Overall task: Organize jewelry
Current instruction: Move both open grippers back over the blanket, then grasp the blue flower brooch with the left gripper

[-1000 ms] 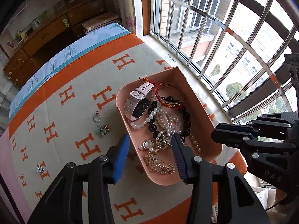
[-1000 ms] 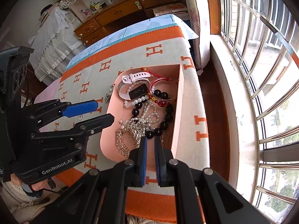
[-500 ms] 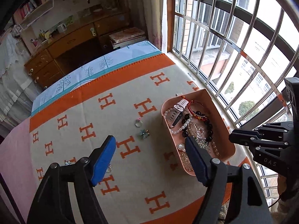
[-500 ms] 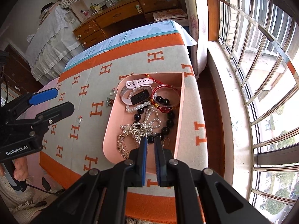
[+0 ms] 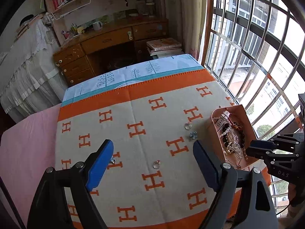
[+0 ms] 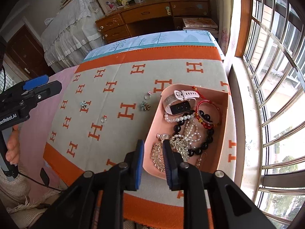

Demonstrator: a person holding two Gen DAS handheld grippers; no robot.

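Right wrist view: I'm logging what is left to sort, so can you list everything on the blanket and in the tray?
tray: 1, pink, blanket's window side
watch: 1, white strap, tray's far end
black bead bracelet: 1, in tray
pearl strand: 1, white, in tray
red bracelet: 1, in tray
rings: 2, silver, loose on blanket
flower pieces: 2, loose on blanket
left gripper: fingers wide apart
right gripper: fingers slightly apart, empty
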